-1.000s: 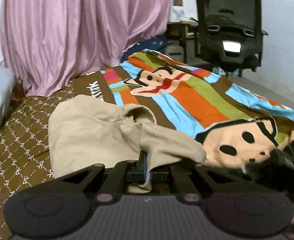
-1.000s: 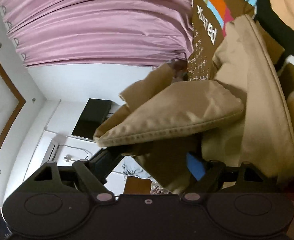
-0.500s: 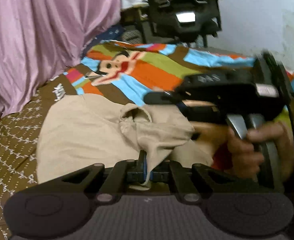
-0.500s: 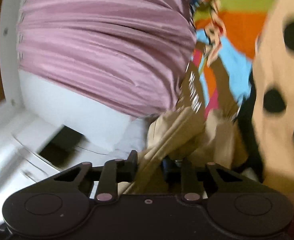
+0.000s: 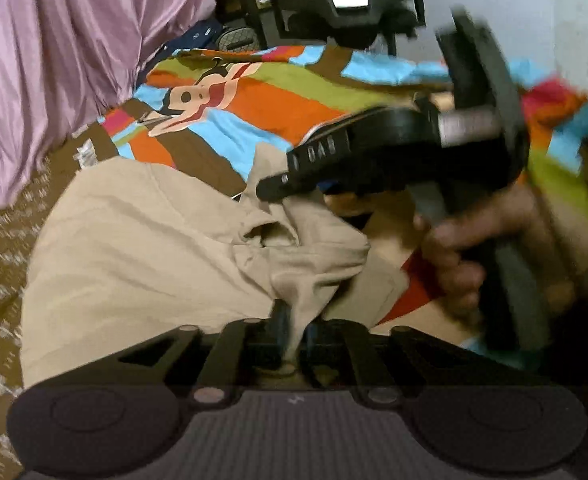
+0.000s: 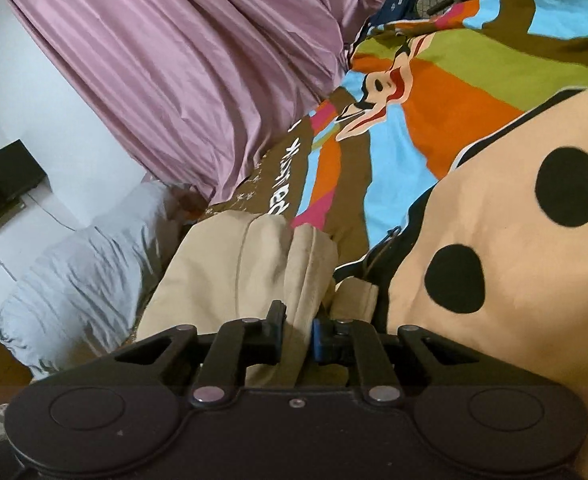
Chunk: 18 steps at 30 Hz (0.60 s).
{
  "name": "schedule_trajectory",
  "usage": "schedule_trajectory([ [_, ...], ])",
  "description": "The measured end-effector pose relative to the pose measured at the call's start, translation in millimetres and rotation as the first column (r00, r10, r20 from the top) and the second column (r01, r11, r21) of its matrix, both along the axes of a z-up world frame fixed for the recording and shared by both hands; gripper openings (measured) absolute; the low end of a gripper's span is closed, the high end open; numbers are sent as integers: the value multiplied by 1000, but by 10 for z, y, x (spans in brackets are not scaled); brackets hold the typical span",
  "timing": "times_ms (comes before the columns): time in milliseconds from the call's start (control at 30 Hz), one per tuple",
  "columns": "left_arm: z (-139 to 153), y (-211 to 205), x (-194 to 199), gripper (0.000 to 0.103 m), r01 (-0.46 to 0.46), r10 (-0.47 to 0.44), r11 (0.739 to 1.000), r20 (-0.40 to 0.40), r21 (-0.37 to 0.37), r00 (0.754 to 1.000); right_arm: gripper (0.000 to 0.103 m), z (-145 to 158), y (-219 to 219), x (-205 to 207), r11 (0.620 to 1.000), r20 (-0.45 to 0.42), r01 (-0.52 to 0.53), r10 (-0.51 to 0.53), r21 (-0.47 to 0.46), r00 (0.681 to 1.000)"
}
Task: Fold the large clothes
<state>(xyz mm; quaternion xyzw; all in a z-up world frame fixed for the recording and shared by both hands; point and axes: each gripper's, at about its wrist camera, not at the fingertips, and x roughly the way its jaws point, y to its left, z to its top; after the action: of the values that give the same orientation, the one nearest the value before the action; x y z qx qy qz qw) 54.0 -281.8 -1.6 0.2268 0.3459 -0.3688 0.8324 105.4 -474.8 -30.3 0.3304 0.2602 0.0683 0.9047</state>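
Left wrist view, nearest item: your left gripper [image 5: 294, 334], fingers clamped on a bunched edge of the beige garment [image 5: 145, 248]. Next: the garment itself, lying partly doubled over on the bed, its near portion gathered into a lump, so you appear mid-fold, with flattening and further folds left. Beyond, right: your right gripper [image 5: 294, 184], carried in your right hand [image 5: 466, 256], body level, reaching across over the cloth. Right wrist view confirms its fingers pinched on a garment fold [image 6: 298, 334]. Farther: striped cartoon bedspread [image 5: 277, 104]. Farthest: pink curtain [image 5: 53, 60], black office chair [image 5: 346, 0].
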Motion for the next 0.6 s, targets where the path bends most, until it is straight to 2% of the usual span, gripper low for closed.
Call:
schedule_trajectory([
  [33, 82, 78, 42, 30, 6, -8, 999, -42, -51, 999, 15, 0, 12, 2, 1000, 2, 6, -6, -14, 1000],
  [133, 301, 357, 93, 46, 21, -52, 976, -136, -218, 989, 14, 29, 51, 1, 997, 4, 36, -36, -75, 999],
  [167, 376, 468, 100, 48, 17, -59, 965, -152, -262, 987, 14, 32, 68, -8, 994, 0, 45, -45, -99, 999],
  [233, 523, 695, 91, 60, -12, -45, 944, -163, -331, 986, 13, 41, 75, -32, 990, -9, 54, -56, -131, 998],
  [333, 709, 1089, 92, 74, -101, 32, 900, -166, -424, 986, 14, 54, 119, -51, 981, -18, 70, -75, -182, 997],
  [367, 755, 1210, 106, 77, -139, 71, 887, -167, -441, 983, 16, 76, 135, -72, 977, -17, 74, -79, -202, 997],
  [433, 833, 1487, 161, 87, -241, 182, 854, -169, -462, 969, 31, 133, 178, -154, 962, 4, 102, -104, -253, 995],
  [467, 846, 1600, 186, 90, -289, 238, 839, -167, -460, 957, 35, 168, 186, -218, 956, 27, 118, -115, -270, 993],
  [533, 846, 1809, 286, 98, -399, 366, 808, -162, -434, 916, 43, 261, 196, -360, 942, 80, 162, -144, -295, 986],
  [600, 796, 1949, 435, 98, -491, 453, 774, -193, -400, 871, 47, 389, 241, -458, 915, 109, 199, -171, -352, 979],
])
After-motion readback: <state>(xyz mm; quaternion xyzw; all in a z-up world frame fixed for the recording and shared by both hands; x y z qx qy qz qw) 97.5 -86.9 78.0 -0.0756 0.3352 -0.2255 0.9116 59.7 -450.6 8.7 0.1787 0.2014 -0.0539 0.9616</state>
